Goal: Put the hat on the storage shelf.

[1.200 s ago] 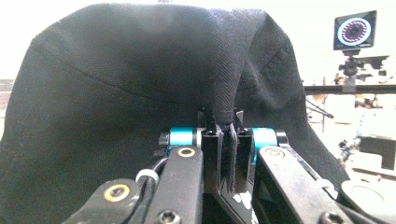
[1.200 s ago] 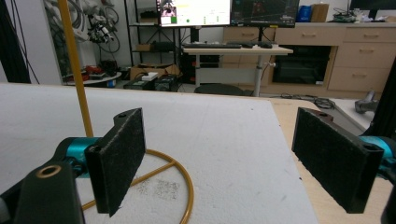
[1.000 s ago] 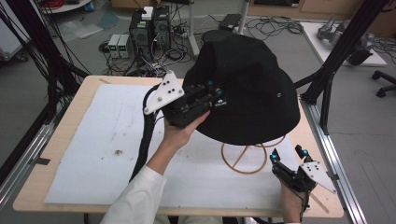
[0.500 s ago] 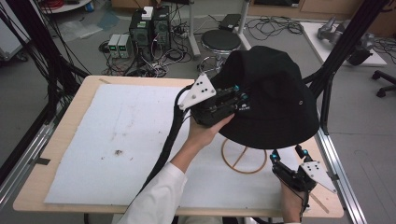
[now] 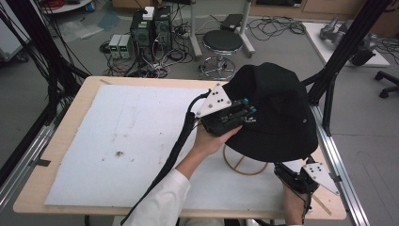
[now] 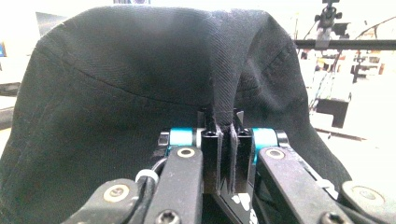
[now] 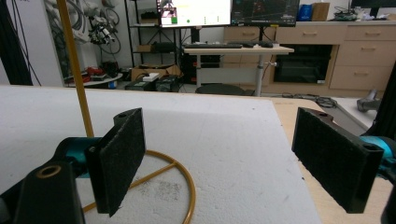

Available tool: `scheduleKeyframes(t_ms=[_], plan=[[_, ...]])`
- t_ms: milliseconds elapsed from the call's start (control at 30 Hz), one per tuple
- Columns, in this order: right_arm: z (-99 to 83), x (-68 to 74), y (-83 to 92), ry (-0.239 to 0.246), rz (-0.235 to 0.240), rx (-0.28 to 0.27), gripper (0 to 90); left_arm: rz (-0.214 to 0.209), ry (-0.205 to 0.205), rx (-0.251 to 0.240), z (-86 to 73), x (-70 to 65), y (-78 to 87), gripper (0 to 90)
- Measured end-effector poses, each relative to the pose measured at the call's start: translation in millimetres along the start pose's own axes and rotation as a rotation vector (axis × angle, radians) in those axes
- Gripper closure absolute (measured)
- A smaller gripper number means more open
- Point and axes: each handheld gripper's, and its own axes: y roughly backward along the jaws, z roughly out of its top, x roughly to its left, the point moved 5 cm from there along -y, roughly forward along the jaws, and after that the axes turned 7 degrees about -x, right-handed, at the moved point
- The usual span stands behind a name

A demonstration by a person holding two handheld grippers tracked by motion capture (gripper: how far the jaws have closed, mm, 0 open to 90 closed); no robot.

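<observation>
Right of centre in the high view, the left tongs [image 5: 245,109] pinch the black bucket hat [image 5: 277,113], apparently draped over the gold wire stand [image 5: 244,165] but not released; the right tongs [image 7: 217,158] stay spread, idle.

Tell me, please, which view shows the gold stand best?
The right gripper view: the stand shows its ring base and upright rod on the white foam, between the open right gripper. The high view shows part of its ring under the black hat. In the left gripper view the hat hides it.
</observation>
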Motion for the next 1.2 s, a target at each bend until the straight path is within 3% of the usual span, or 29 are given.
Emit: scheduleKeyframes(t_ms=[700, 867, 1200], plan=[[0.4, 1.2, -0.3, -0.004, 0.001, -0.003, 16.8, -0.001, 0.009, 0.104, -17.3, 2.6, -1.7, 84.9], [0.5, 1.2, -0.2, -0.004, 0.001, -0.003, 16.8, -0.001, 0.01, 0.105, -16.8, 2.5, -1.4, 83.9], [1.1, -0.5, 1.8, -0.008, -0.013, -0.003, 17.1, 0.051, 0.033, 0.083, -12.1, 9.0, 0.7, 63.3]])
